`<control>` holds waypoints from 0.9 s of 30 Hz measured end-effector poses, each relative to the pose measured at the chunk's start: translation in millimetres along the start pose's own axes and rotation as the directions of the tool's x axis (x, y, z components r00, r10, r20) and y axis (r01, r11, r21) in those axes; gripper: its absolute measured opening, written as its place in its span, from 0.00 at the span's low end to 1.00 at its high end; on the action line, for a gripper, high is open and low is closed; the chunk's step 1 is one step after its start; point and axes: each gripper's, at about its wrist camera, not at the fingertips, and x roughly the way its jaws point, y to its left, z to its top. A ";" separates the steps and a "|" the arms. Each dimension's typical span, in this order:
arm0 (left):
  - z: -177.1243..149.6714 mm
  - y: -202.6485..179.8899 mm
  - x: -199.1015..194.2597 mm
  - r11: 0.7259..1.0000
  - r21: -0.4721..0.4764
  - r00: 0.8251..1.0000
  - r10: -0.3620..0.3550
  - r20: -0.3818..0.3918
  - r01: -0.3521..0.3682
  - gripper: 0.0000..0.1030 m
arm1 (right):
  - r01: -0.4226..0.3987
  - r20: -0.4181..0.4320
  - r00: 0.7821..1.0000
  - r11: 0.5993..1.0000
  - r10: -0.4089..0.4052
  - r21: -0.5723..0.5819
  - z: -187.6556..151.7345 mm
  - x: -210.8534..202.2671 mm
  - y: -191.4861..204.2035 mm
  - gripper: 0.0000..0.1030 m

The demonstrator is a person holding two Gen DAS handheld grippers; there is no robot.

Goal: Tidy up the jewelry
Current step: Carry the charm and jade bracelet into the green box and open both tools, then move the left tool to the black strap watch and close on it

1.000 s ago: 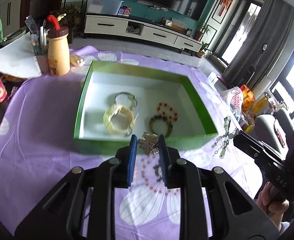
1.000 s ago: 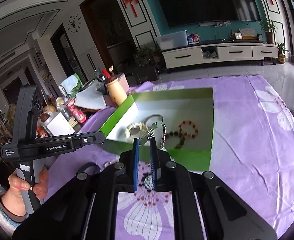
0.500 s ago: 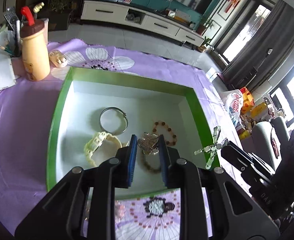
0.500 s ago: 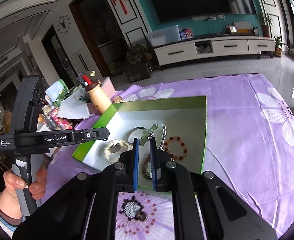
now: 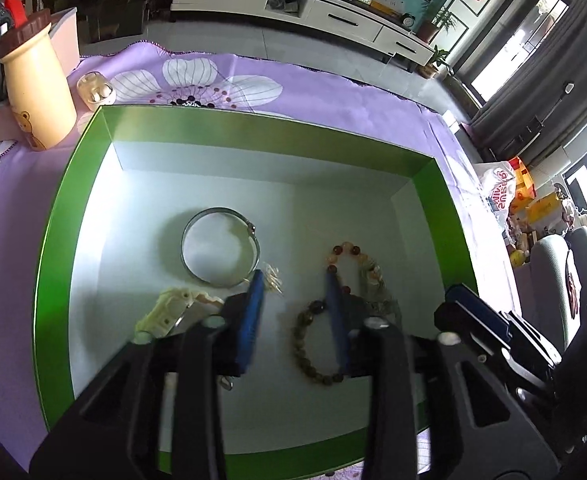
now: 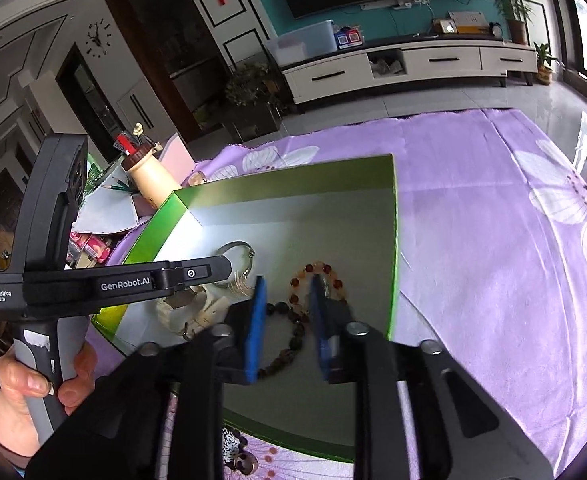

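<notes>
Where tongs gape: purple floral tablecloth (image 6: 493,280).

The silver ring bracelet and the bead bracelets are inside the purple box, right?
Not quite. The box is green, with a white inside; the purple is the cloth under it. The left wrist view shows the silver ring bracelet and bead bracelets inside it.

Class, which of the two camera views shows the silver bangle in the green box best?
The left wrist view: the silver bangle lies nearly whole and unobstructed on the floor of the green box. In the right wrist view, only part of the bangle shows behind the left tongs' body.
</notes>
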 end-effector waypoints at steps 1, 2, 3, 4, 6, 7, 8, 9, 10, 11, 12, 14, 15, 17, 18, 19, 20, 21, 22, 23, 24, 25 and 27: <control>-1.1 1.2 -2.6 1.000 0.001 1.000 -0.002 0.004 0.002 0.46 | -0.004 0.003 1.000 1.000 0.004 0.001 -1.8 -2.7 -0.7 0.30; -2.7 2.7 -7.5 1.000 0.005 1.000 -0.002 0.011 0.002 0.48 | -0.007 0.007 1.000 1.000 0.007 -0.002 -3.0 -5.2 -0.6 0.31; -4.2 4.1 -13.3 1.000 0.008 1.000 -0.004 0.018 0.004 0.50 | -0.008 0.013 1.000 1.000 0.008 -0.008 -5.5 -10.0 0.6 0.32; -6.3 7.7 -22.0 1.000 0.010 1.000 -0.007 0.026 0.007 0.51 | -0.009 0.017 1.000 1.000 0.009 -0.012 -7.4 -13.4 1.5 0.32; -9.2 12.7 -38.9 1.000 0.015 0.999 -0.012 0.046 0.012 0.55 | -0.016 0.030 0.999 0.999 0.017 -0.028 -12.6 -23.7 4.4 0.33; -10.6 16.5 -48.9 1.000 0.020 0.998 -0.009 0.059 0.008 0.56 | -0.019 0.034 0.999 0.999 0.020 -0.033 -14.3 -28.0 5.6 0.33; -12.9 21.5 -61.2 1.000 0.022 0.997 -0.003 0.077 0.001 0.59 | -0.024 0.039 0.999 0.999 0.025 -0.037 -16.1 -32.3 7.0 0.33; -16.0 27.1 -74.4 1.000 0.022 0.995 -0.002 0.095 -0.001 0.59 | -0.032 0.046 0.998 0.999 0.034 -0.042 -19.4 -38.7 9.1 0.33; -18.3 30.5 -83.3 1.000 0.022 0.995 -0.001 0.105 -0.002 0.59 | -0.038 0.050 0.998 0.998 0.040 -0.045 -20.9 -42.0 10.0 0.33; -22.2 37.1 -96.5 1.000 0.017 0.992 0.010 0.122 -0.012 0.60 | -0.044 0.053 0.998 0.998 0.047 -0.049 -23.8 -46.8 11.7 0.33; -26.8 43.0 -107.8 1.000 0.013 0.990 0.025 0.138 -0.027 0.60 | -0.048 0.054 0.997 0.998 0.051 -0.051 -25.2 -50.5 12.5 0.33; -36.5 52.9 -125.7 0.999 0.004 0.987 0.034 0.160 -0.035 0.60 | -0.057 0.055 0.997 0.997 0.060 -0.054 -29.5 -58.5 15.6 0.33; -41.5 58.0 -132.4 0.999 -0.003 0.986 0.038 0.165 -0.038 0.60 | -0.060 0.052 0.997 0.997 0.063 -0.058 -32.8 -62.4 17.7 0.33; -53.6 68.1 -143.8 0.999 -0.025 0.985 0.039 0.169 -0.035 0.60 | -0.056 0.049 0.997 0.996 0.060 -0.067 -37.6 -68.3 22.4 0.33; -58.3 72.5 -146.9 0.999 -0.037 0.985 0.032 0.168 -0.026 0.60 | -0.053 0.047 0.997 0.996 0.057 -0.074 -39.9 -70.4 24.5 0.33; -65.7 78.4 -150.8 0.998 -0.057 0.986 0.025 0.166 -0.015 0.60 | -0.050 0.042 0.998 0.995 0.054 -0.083 -43.4 -73.9 27.5 0.33; -70.0 81.8 -151.8 0.998 -0.068 0.986 0.021 0.164 -0.010 0.60 | -0.051 0.039 0.998 0.995 0.054 -0.086 -46.1 -75.9 29.6 0.33; -75.2 83.9 -152.9 0.997 -0.079 0.987 0.017 0.162 -0.004 0.60 | -0.053 0.034 0.998 0.995 0.056 -0.087 -49.1 -78.1 30.9 0.33; -80.6 86.5 -153.5 0.996 -0.089 0.987 0.014 0.158 0.000 0.60 | -0.054 0.028 0.998 0.995 0.057 -0.088 -52.2 -80.4 32.0 0.33; -88.3 89.8 -153.5 0.995 -0.103 0.989 0.021 0.148 -0.006 0.60 | -0.053 0.024 0.998 0.995 0.056 -0.087 -55.2 -82.5 32.7 0.33; -94.4 91.5 -153.6 0.994 -0.108 0.989 0.030 0.143 -0.015 0.60 | -0.055 0.020 0.998 0.995 0.057 -0.086 -59.2 -85.1 33.4 0.33; -102.5 93.6 -153.1 0.993 -0.114 0.990 0.037 0.137 -0.021 0.60 | -0.056 0.016 0.998 0.995 0.057 -0.085 -62.1 -86.4 33.8 0.33; -114.1 96.7 -152.1 0.992 -0.128 0.991 0.034 0.128 -0.018 0.60 | -0.055 0.004 0.998 0.995 0.055 -0.086 -69.3 -89.2 35.1 0.33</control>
